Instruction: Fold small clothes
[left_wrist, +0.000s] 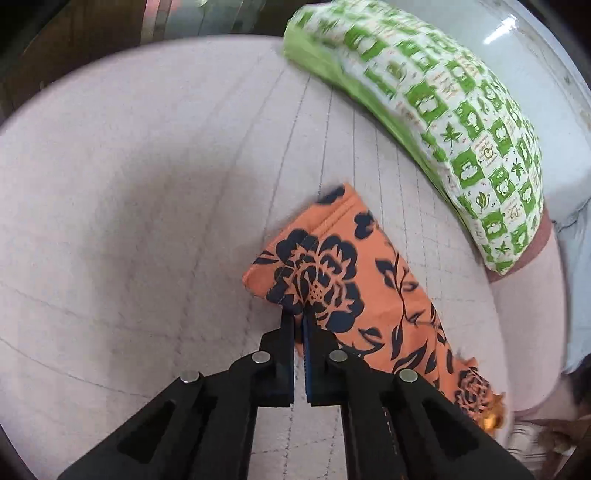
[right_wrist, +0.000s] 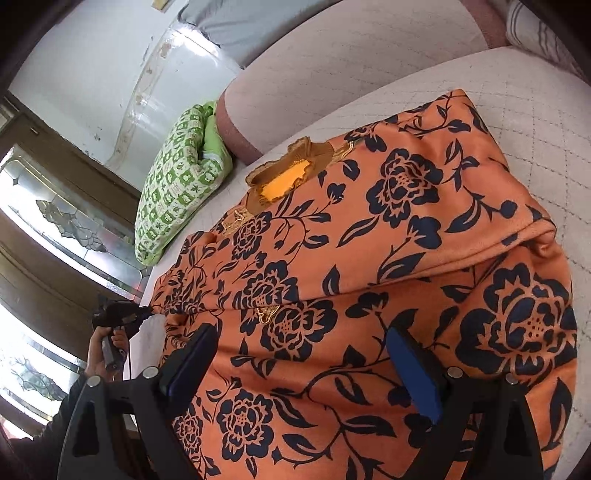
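Pale quilted bedding carries an orange garment printed with dark navy flowers, gold trim at its neckline, lying rumpled near a green-checked pillow. Left gripper has its jaws pinching a sleeve edge; right gripper hovers over the cloth, jaws spread wide.

Left wrist view: orange floral garment runs off behind the left gripper — its lower edge is hidden by the arm links. The 2 fingertips are buried in the hem; the cloth between them is not visible. Green patterned pillow is motion-blurred, print unreadable.

Right wrist view: garment cut off at the bottom edge. Left hand is small, partly hidden — grip unclear.
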